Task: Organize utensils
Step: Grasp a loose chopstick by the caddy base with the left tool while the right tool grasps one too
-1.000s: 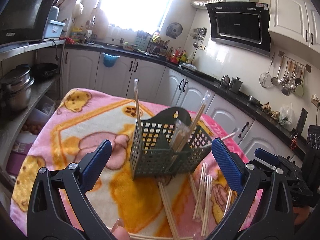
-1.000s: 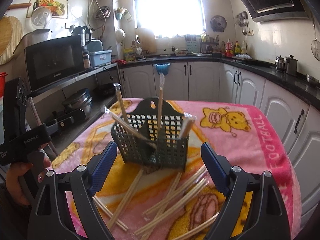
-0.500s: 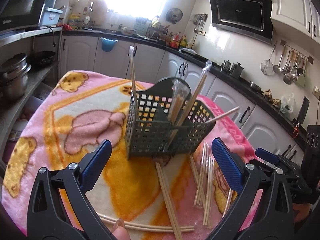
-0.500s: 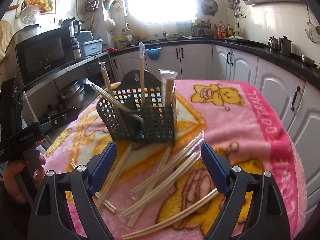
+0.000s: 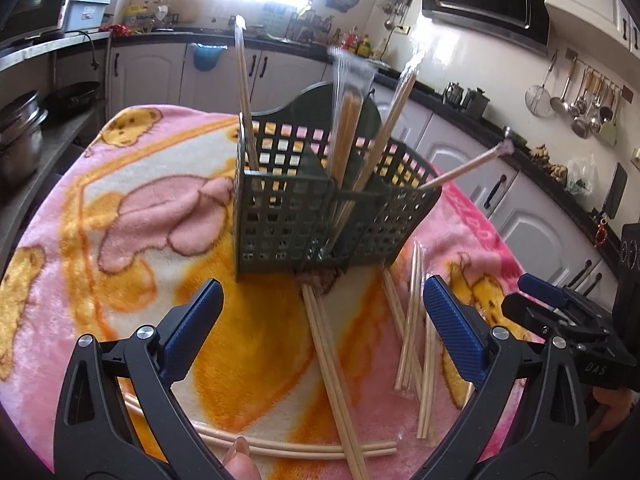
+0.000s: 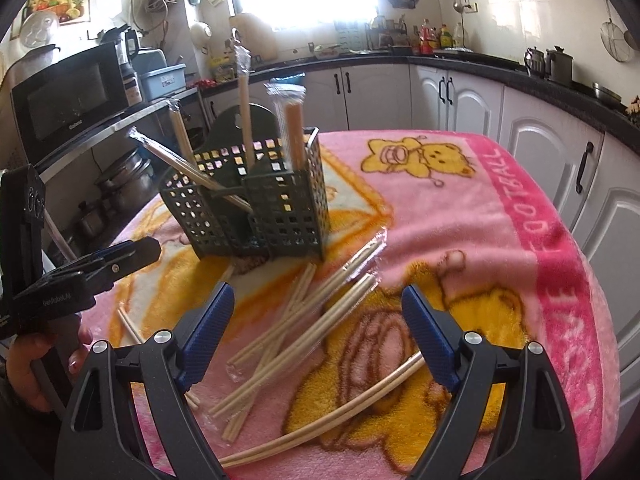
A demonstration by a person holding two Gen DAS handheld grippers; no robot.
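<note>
A dark green mesh utensil basket stands upright on the pink blanket, also in the right wrist view. Several wrapped chopstick pairs stand or lean in it. Several loose chopsticks lie on the blanket in front of it, also in the right wrist view. My left gripper is open and empty, just above the loose chopsticks. My right gripper is open and empty over the chopstick pile. The right gripper shows at the right of the left view; the left gripper at the left of the right view.
The pink cartoon blanket covers a small table. Kitchen counters and white cabinets run behind. A shelf with a microwave and pots stands to the left of the table.
Both grippers have moved closer to the basket and lower over the loose chopsticks. Both stayed open and empty.
</note>
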